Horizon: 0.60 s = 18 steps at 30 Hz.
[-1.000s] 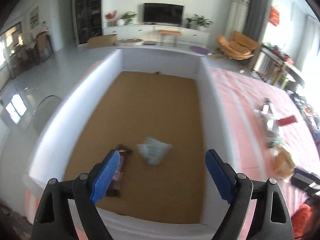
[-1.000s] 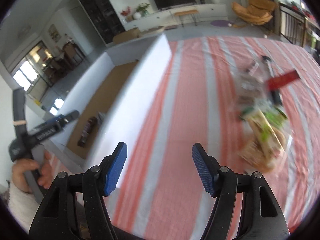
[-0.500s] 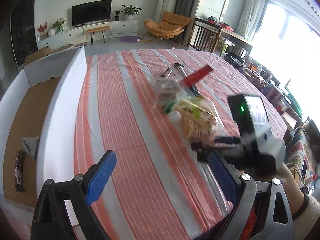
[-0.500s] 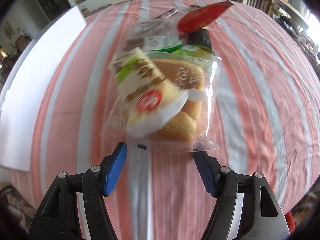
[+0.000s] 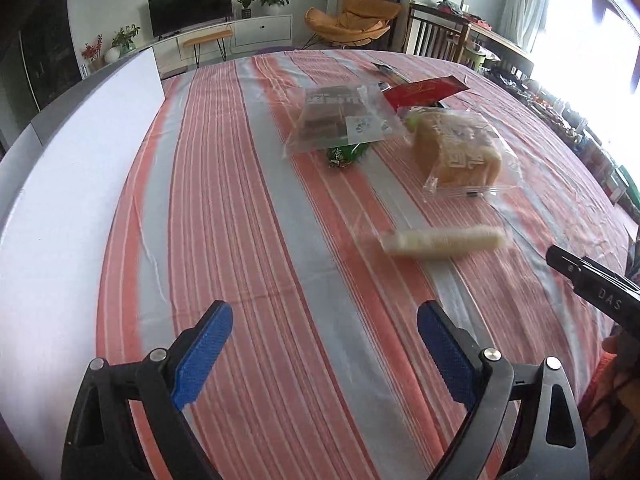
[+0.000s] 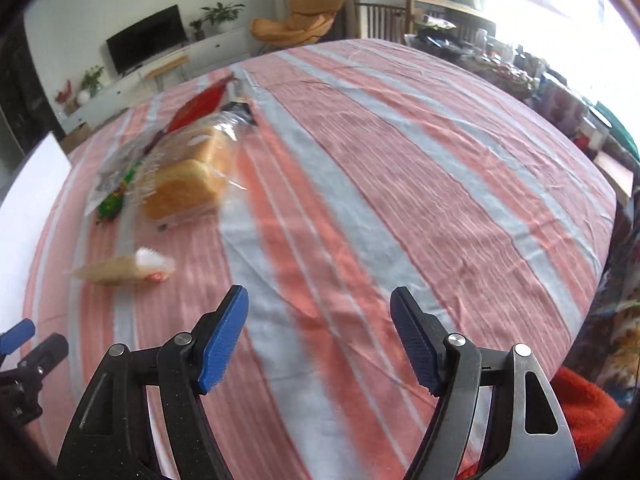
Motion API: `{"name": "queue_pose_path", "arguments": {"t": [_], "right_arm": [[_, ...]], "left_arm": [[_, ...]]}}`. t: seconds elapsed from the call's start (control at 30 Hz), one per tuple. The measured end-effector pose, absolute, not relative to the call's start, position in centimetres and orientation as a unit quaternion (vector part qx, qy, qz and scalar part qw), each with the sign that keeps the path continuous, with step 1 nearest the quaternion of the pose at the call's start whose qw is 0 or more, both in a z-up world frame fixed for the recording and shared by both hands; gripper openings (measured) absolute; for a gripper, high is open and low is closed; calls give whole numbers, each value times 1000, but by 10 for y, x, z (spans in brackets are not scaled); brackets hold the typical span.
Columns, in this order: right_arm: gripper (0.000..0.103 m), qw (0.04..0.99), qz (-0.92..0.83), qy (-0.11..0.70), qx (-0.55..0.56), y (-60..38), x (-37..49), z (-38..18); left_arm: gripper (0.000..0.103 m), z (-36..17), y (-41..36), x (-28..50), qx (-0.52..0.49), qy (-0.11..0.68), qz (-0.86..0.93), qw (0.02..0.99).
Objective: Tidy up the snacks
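A pale flat snack pack [image 5: 442,242] lies on the striped tablecloth, blurred; it also shows in the right wrist view [image 6: 124,269]. Behind it sit a bagged bread loaf [image 5: 456,150], a clear bag of brown cakes [image 5: 340,118], a green packet [image 5: 346,155] and a red packet [image 5: 424,90]. The loaf shows in the right wrist view [image 6: 188,176] too. My left gripper [image 5: 322,344] is open and empty, nearer than the pale pack. My right gripper [image 6: 320,328] is open and empty above the cloth, right of the snacks.
The white wall of the storage box [image 5: 80,152] runs along the table's left side. The right gripper's black body [image 5: 592,284] shows at the right edge of the left wrist view. The table's right edge [image 6: 600,240] drops off toward clutter and chairs.
My left gripper swung from over the box to over the table. The pale pack, formerly lying on the loaf bag, now lies apart on the cloth. My right gripper drew back from the loaf.
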State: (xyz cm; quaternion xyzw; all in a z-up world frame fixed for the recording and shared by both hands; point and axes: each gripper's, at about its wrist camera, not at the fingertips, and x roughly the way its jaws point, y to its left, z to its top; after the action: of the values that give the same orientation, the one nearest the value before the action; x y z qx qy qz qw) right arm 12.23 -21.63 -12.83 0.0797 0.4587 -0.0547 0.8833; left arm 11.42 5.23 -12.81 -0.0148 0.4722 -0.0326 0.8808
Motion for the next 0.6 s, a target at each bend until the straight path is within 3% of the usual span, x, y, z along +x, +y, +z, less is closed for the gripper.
{"name": "queue_pose_path", "arguments": {"t": [0.2, 0.33, 0.6], "right_arm": [[79, 890, -78, 445, 59, -212, 128, -132], [87, 894, -85, 438, 44, -210, 131, -137], [89, 896, -87, 434, 42, -210, 127, -136]], "left_arm": [[97, -145, 58, 132, -9, 459, -20, 888], [103, -148, 62, 133, -6, 455, -15, 890], [103, -148, 61, 134, -3, 456, -14, 890]]}}
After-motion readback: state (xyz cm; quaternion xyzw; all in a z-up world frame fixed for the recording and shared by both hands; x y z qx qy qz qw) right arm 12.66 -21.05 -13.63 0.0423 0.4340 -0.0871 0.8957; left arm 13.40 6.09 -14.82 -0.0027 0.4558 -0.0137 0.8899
